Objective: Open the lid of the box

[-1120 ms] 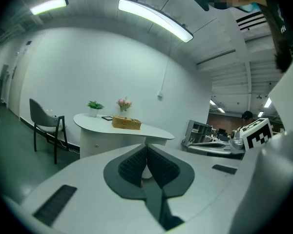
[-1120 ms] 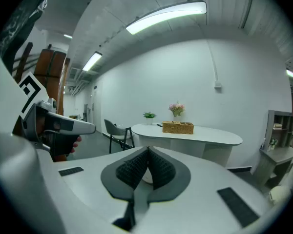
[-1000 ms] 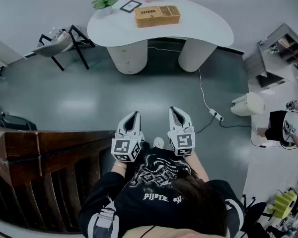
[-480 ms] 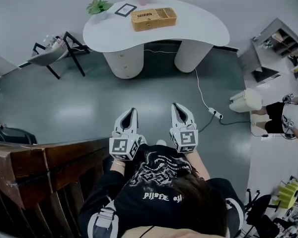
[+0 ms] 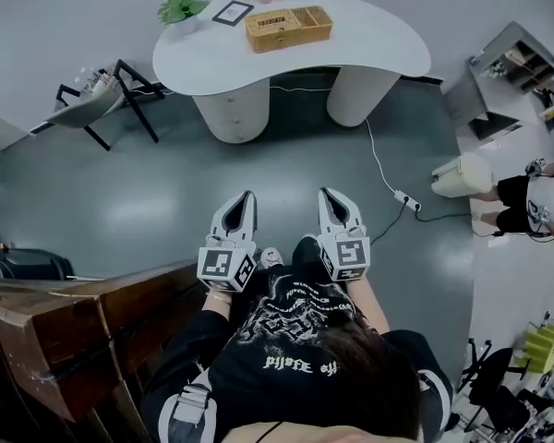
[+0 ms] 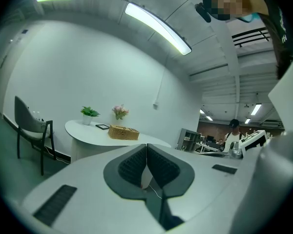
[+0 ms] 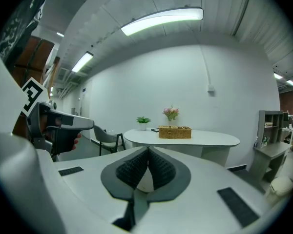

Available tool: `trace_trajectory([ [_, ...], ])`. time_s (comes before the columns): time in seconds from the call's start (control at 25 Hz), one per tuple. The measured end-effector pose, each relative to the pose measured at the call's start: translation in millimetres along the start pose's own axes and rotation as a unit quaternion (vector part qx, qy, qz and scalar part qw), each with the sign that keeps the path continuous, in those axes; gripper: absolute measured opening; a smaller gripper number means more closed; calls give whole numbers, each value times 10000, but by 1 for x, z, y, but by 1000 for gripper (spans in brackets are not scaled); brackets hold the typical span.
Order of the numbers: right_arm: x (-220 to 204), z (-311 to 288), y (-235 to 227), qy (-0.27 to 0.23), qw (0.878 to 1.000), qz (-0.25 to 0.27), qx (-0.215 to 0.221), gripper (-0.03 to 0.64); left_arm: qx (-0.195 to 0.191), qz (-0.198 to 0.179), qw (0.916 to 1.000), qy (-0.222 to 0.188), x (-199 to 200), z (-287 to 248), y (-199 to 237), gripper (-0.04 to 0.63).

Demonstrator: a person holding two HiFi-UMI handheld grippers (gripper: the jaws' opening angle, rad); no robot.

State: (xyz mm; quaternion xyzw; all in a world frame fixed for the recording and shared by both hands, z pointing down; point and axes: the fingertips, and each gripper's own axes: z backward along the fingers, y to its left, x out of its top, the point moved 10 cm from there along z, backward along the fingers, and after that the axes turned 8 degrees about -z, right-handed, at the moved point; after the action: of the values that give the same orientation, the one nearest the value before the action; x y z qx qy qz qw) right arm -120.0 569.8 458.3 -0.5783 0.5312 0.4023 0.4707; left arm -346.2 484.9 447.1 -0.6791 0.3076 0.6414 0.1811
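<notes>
Box [image 5: 288, 28] woven wicker, rough; table [image 5: 379, 52] smooth matt white; floor [image 5: 138, 201] glossy grey; railing [image 5: 83, 317] dark wood

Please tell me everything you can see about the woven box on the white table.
The box is a low, long rectangle that looks like tan woven wicker. Its left part seems covered by a flat lid; the right part seems to show open compartments, but it is too small to be sure. It lies flat near the back of the white table, beside a small black frame. Only the table touches it.
</notes>
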Motion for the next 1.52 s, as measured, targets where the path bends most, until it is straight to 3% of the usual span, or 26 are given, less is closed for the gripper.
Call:
trace_trajectory([
  [0.4,4,-35,-7,30,9997,199,145,26,225,-143,9996,93,-4,-12,17,25],
  [0.68,16,-83,-32,-73,9987,208,449,26,401,-19,9991,110,-4,-40,25,23],
  [0.88,34,-123,-51,-173,9964,422,709,26,724,-148,9972,121,1,-76,32,23],
  [1.16,51,-171,-91,-104,9958,386,826,26,812,-361,9958,225,15,-139,37,23],
  [1.52,71,-223,-163,-68,9936,589,957,26,991,-175,9947,187,23,-227,33,24],
])
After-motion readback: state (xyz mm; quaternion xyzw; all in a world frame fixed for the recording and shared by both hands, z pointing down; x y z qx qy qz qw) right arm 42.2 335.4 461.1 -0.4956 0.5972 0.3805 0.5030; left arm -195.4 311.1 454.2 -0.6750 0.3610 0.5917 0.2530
